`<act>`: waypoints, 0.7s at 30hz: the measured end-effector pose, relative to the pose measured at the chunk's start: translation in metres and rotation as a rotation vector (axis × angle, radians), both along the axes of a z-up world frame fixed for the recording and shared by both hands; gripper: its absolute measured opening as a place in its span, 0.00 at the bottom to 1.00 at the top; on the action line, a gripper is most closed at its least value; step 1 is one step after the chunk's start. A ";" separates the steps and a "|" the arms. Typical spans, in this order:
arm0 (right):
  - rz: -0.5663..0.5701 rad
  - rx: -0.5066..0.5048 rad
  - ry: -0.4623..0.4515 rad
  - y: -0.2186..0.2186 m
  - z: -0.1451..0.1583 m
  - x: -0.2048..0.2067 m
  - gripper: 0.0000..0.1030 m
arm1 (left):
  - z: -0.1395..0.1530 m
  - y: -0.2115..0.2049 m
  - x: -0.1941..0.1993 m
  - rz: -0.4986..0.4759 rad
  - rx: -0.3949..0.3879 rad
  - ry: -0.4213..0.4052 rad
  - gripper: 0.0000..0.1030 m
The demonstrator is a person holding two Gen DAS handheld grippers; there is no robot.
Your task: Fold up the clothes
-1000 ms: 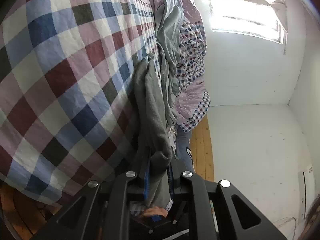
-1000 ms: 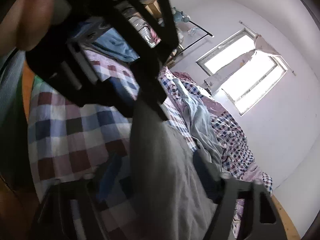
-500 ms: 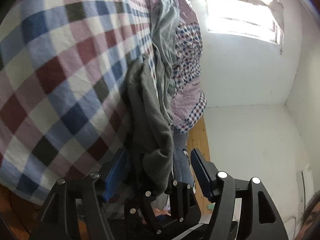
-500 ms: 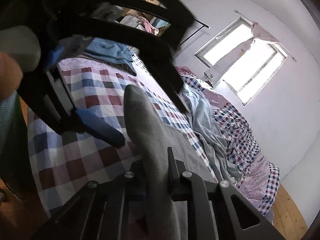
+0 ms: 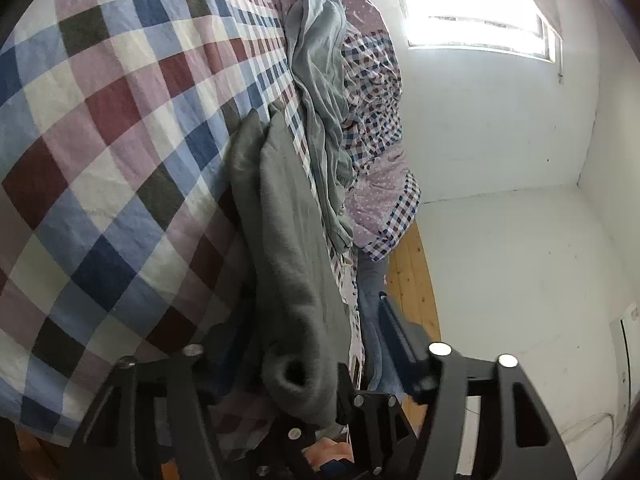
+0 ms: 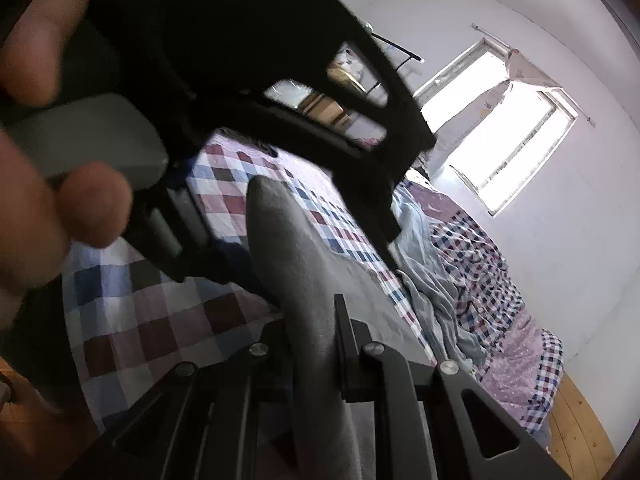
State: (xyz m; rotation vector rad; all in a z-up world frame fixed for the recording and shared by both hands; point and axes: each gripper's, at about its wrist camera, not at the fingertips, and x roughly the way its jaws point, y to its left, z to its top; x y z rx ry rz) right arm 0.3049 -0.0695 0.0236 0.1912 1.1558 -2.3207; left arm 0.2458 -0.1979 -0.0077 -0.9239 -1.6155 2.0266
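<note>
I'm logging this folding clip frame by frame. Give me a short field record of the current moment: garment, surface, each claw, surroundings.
garment: grey garment, bunched lengthwise and draped over the bed
surface: checked bedspread in red, blue and white squares
left claw: open, fingers spread either side of the grey cloth
right claw: shut on the grey garment
other cloth: pale blue-grey garment lying beside the grey one
surroundings: bright window, wooden floor

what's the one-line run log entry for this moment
left gripper: open | right gripper: shut on grey fleece garment | surface: checked bedspread
</note>
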 end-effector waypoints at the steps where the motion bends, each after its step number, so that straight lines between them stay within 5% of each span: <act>1: 0.006 0.000 0.001 0.000 -0.001 0.001 0.14 | -0.001 0.000 -0.003 -0.003 -0.007 -0.007 0.54; 5: 0.018 0.004 0.007 0.000 -0.002 0.003 0.14 | -0.004 -0.001 -0.009 -0.007 -0.036 -0.030 0.25; 8: 0.016 0.009 0.018 0.001 -0.003 0.003 0.20 | -0.005 -0.003 -0.006 0.000 -0.051 -0.033 0.17; 10: 0.009 0.014 0.034 0.003 -0.004 0.005 0.51 | -0.003 -0.002 -0.009 -0.008 -0.066 -0.041 0.15; 12: -0.011 0.018 0.064 0.006 -0.006 0.007 0.68 | -0.001 -0.002 -0.013 -0.012 -0.075 -0.045 0.13; 21: -0.228 0.048 0.062 0.045 -0.004 -0.013 0.69 | 0.015 -0.002 -0.007 -0.017 -0.043 0.001 0.12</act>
